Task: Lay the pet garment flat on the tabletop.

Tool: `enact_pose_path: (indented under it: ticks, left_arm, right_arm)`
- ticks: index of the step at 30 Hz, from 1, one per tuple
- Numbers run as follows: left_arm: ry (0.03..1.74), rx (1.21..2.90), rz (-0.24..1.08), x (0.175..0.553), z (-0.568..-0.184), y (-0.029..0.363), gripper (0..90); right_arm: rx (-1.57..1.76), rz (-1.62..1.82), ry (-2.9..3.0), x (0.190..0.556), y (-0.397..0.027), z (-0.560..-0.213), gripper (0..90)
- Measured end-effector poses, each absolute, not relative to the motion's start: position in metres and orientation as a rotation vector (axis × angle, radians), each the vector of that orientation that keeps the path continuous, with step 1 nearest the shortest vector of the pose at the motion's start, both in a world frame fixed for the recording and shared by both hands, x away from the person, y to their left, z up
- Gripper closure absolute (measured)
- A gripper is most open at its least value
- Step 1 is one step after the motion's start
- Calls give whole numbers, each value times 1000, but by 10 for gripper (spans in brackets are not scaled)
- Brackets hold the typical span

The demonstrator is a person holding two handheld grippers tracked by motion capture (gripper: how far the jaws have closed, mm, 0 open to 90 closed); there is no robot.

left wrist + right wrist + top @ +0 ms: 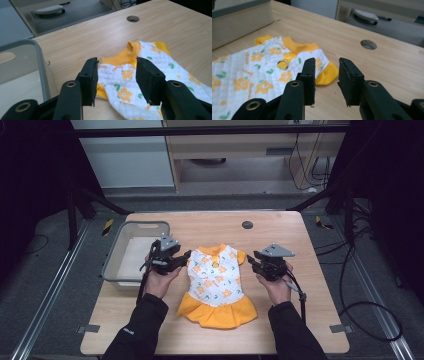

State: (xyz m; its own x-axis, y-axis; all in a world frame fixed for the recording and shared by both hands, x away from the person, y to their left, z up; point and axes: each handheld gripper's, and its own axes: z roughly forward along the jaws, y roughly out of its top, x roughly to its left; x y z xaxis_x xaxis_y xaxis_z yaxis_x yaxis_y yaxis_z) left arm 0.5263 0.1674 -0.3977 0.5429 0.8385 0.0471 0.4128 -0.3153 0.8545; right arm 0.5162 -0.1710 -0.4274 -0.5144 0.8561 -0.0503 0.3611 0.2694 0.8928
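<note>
Small dress [216, 285], white quilted w/ orange flowers, yellow collar and skirt, lies flat mid-surface [280, 227], collar toward the far edge. Left tool [176, 260] hangs just above the left sleeve, jaws apart, nothing between them; in the left gripper view the sleeve hem [101, 92] shows below and past the gap. Right tool [255, 261] sits just off the right sleeve [327, 73], jaws also apart and empty.

Step in hand, prob: re-grip at the shoulders/sleeves to fold or lift. Do it well: drop each tool straight onto the sleeve seam, pinch top layer + hem together, keep both sides level so the fabric doesn't skew.

Around: grey bin [131, 251] right beside the left hand, looks empty though its floor isn't fully in view; watch the left elbow swing. Cable hole [247, 225] beyond the collar, well clear.
</note>
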Motion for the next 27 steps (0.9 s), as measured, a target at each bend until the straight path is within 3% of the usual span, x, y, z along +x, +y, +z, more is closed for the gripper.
enact_pose_path:
  ticks: [15, 27]
  left_arm:
    - [966, 2015, 511, 448, -435, 189, 530]
    - [993, 2106, 407, 430, -473, 187, 564]
  right_arm:
    - [1102, 1258, 2176, 458, -177, -448, 624]
    - [1146, 1185, 2322, 434, -174, -488, 627]
